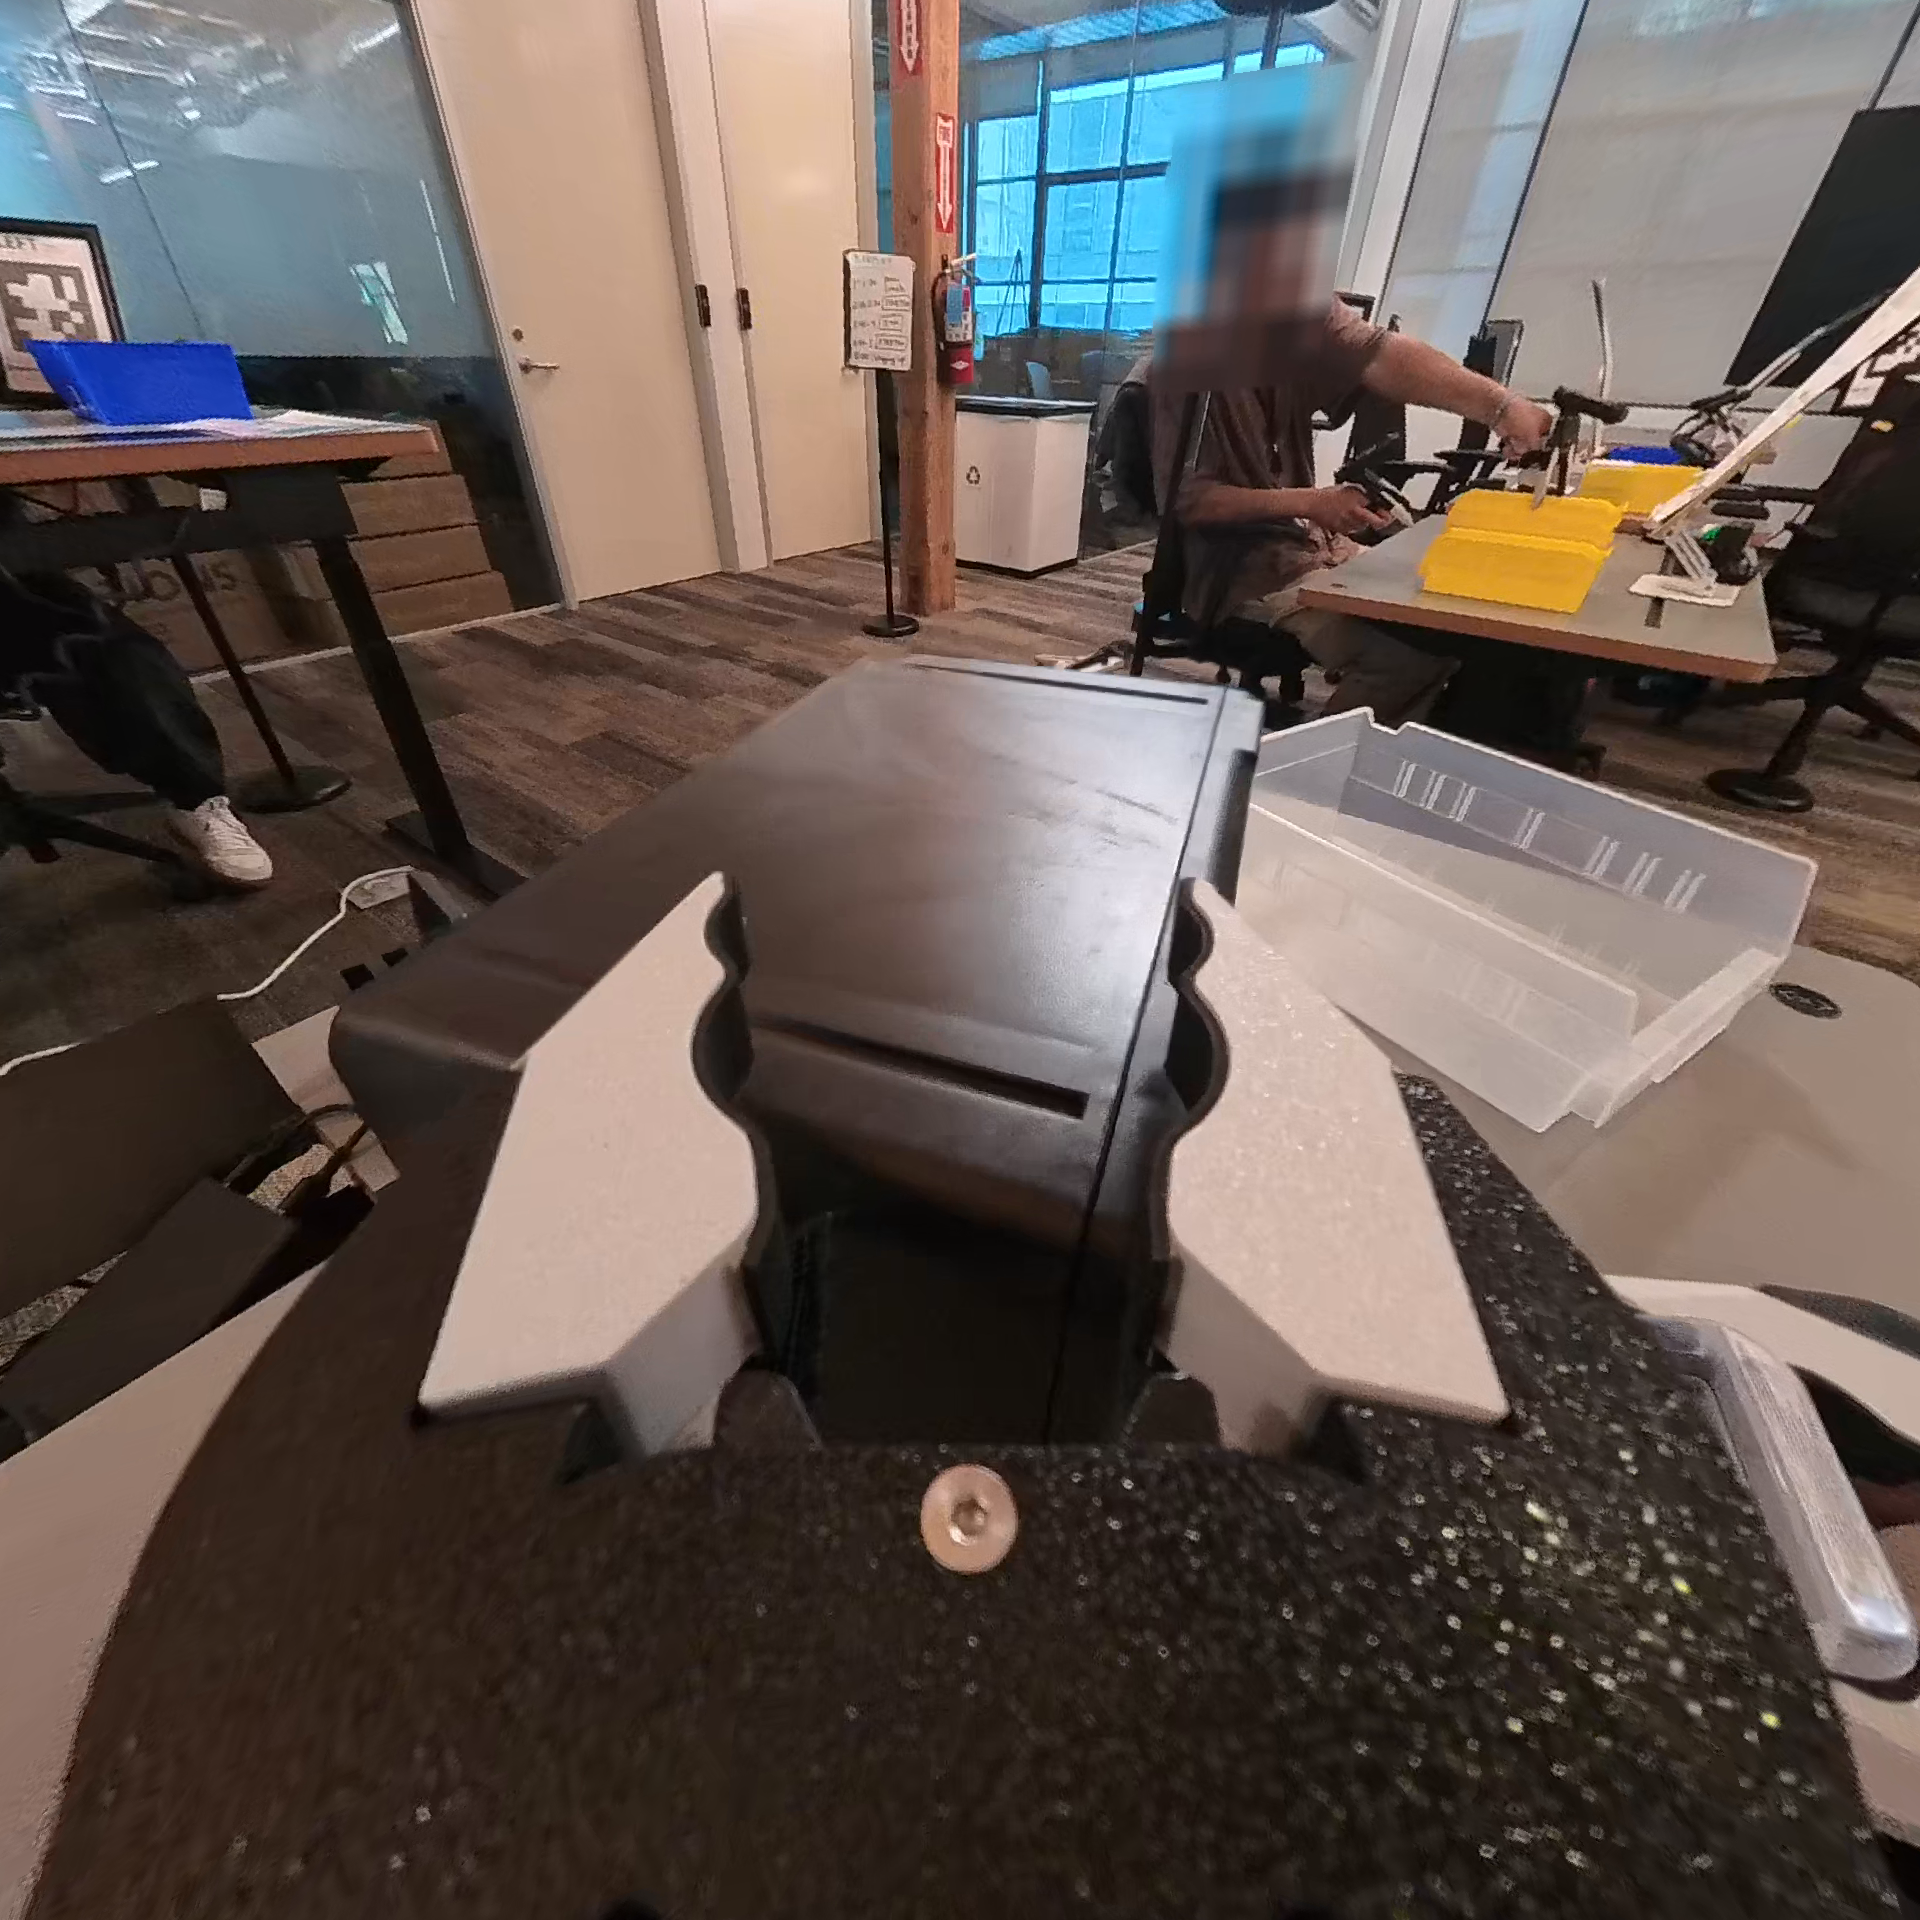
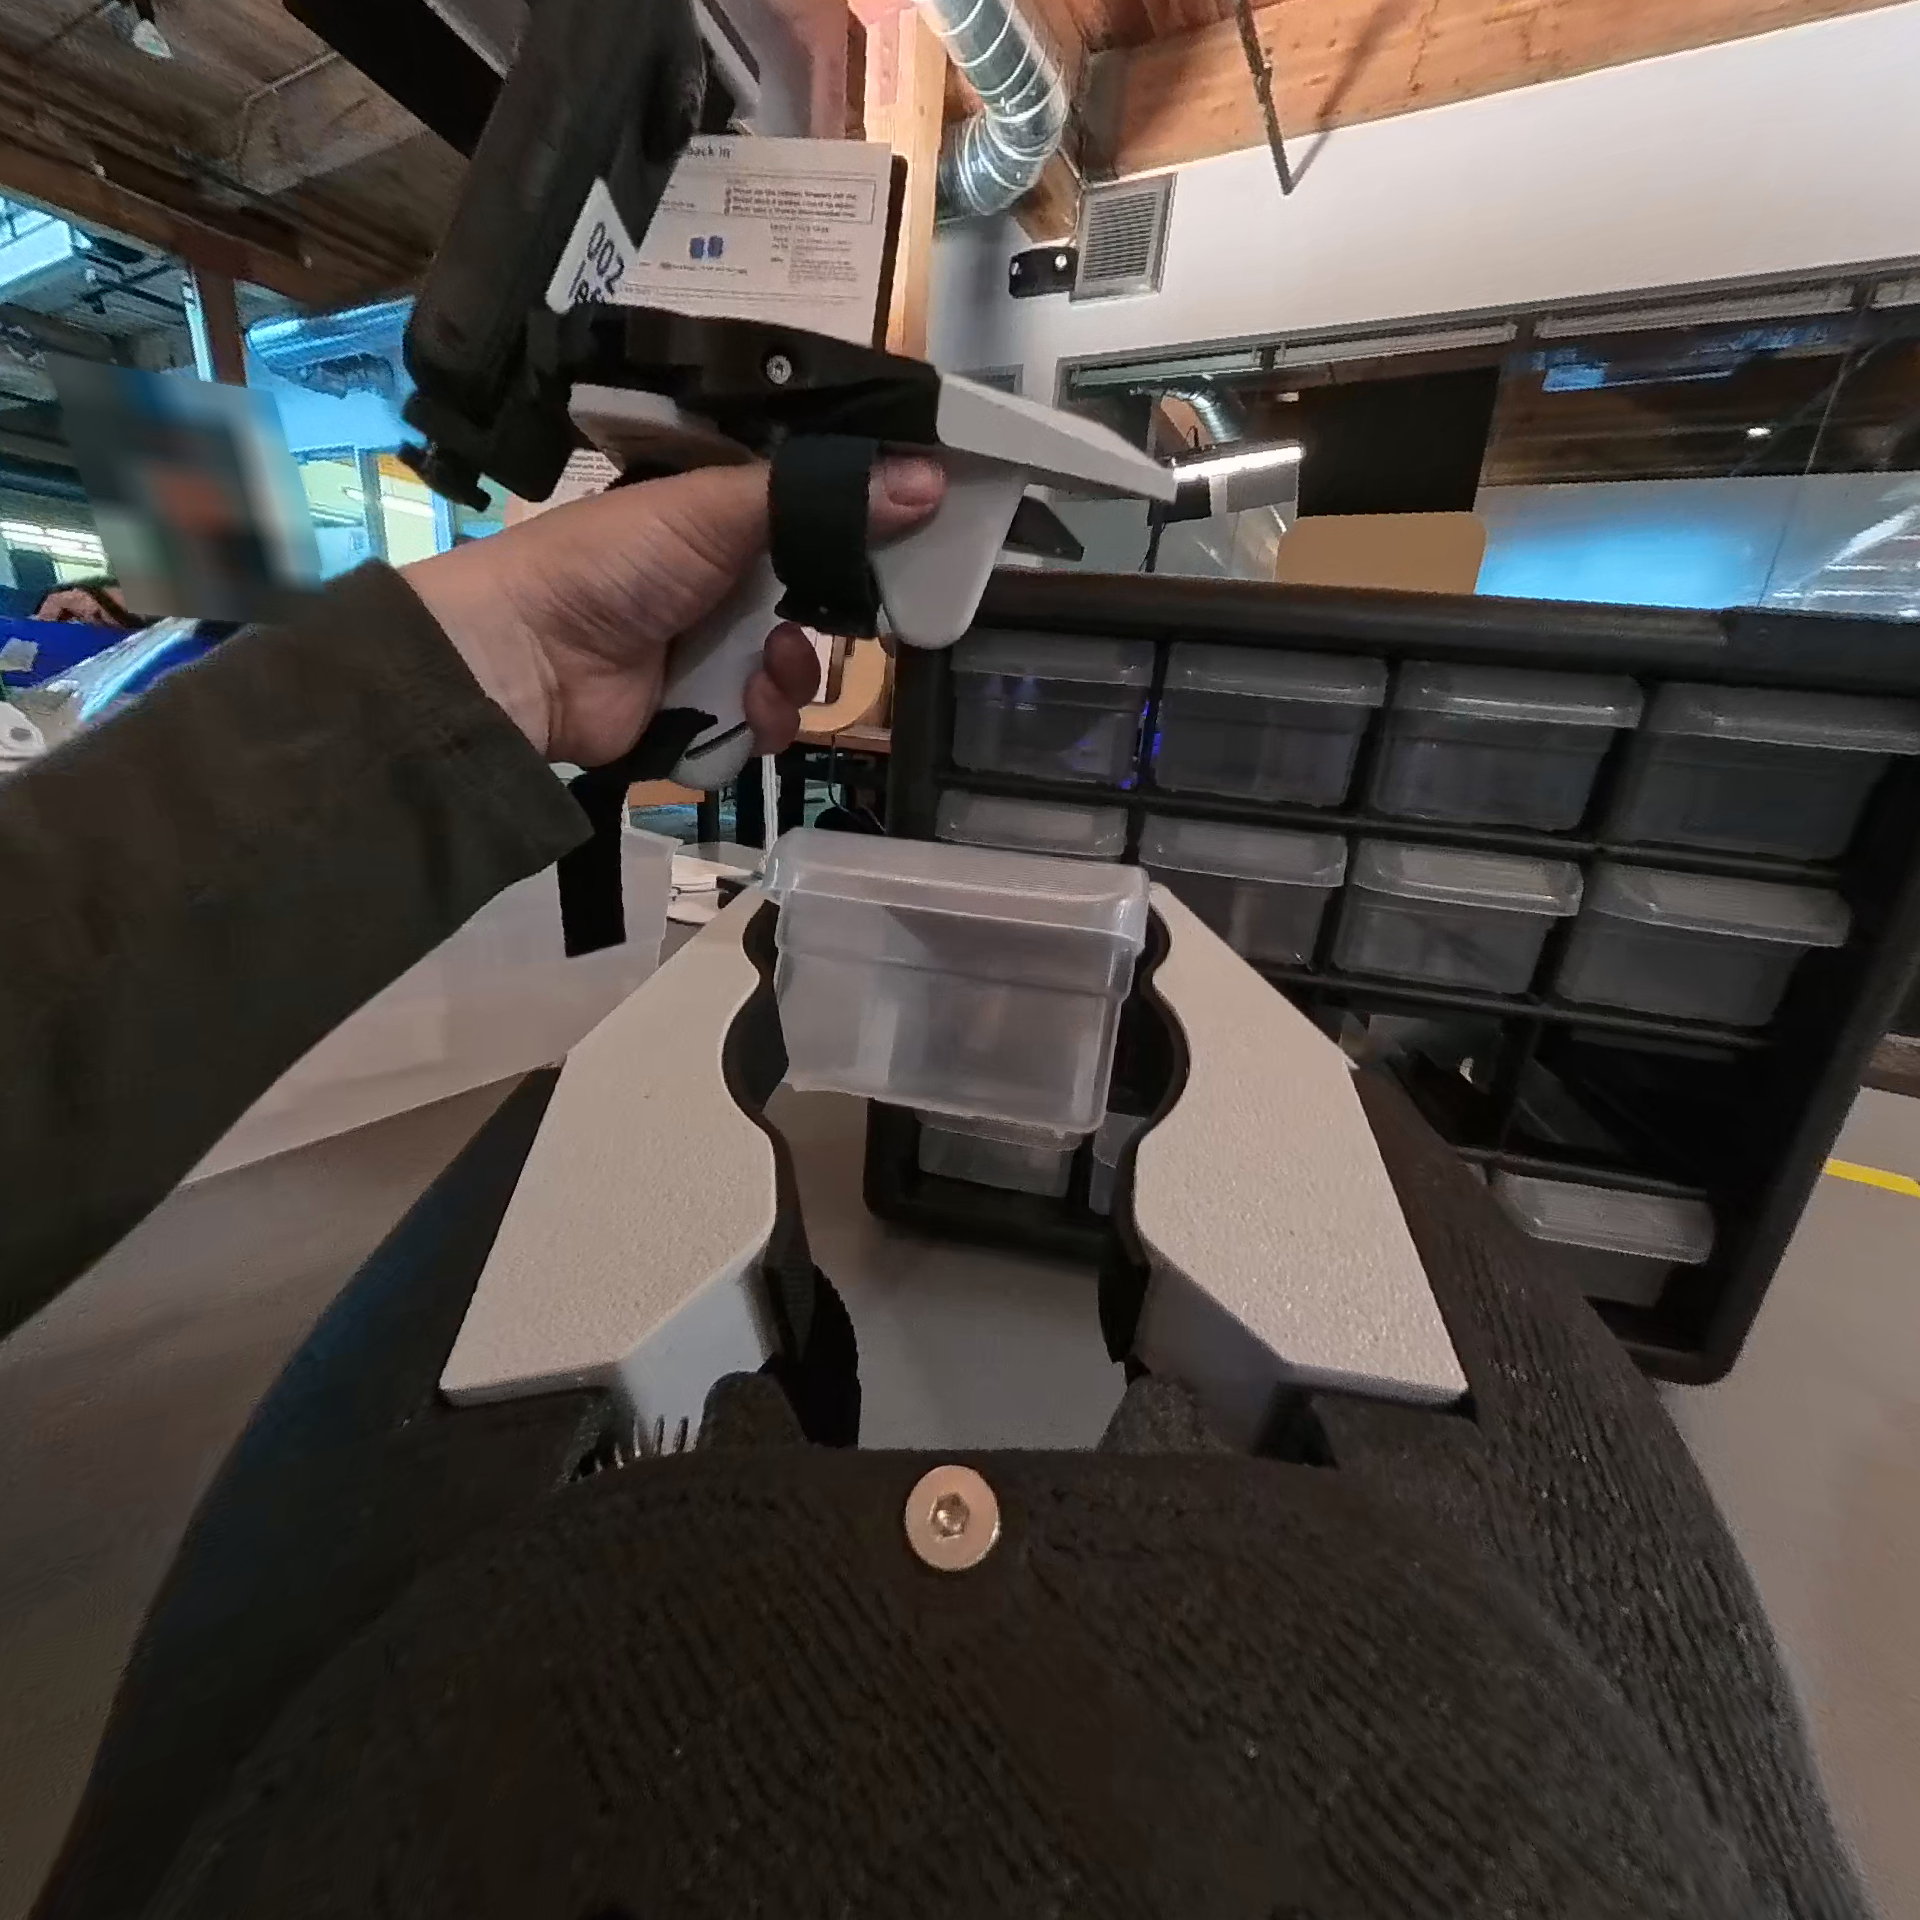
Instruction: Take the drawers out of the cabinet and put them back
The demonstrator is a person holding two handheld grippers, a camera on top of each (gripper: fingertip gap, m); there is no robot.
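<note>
A black cabinet (image 2: 1351,613) with several small clear drawers stands on a grey table (image 2: 343,1049). Some slots at its lower right (image 2: 1579,1101) are empty. My right gripper (image 2: 961,904) is shut on a small clear drawer (image 2: 945,987) and holds it in front of the cabinet's left column, above a bottom-row drawer (image 2: 992,1153). My left gripper (image 1: 956,894) is open, its fingers spread over the cabinet's black top (image 1: 966,831). It also shows in the right wrist view (image 2: 1049,442), held by a hand at the cabinet's top left corner.
A large clear drawer (image 1: 1507,914) lies on the table to the right of the cabinet in the left wrist view. A person sits at a far table with yellow bins (image 1: 1517,540). A blue bin (image 1: 135,379) sits on a desk at the left. A printed card (image 2: 769,239) stands behind.
</note>
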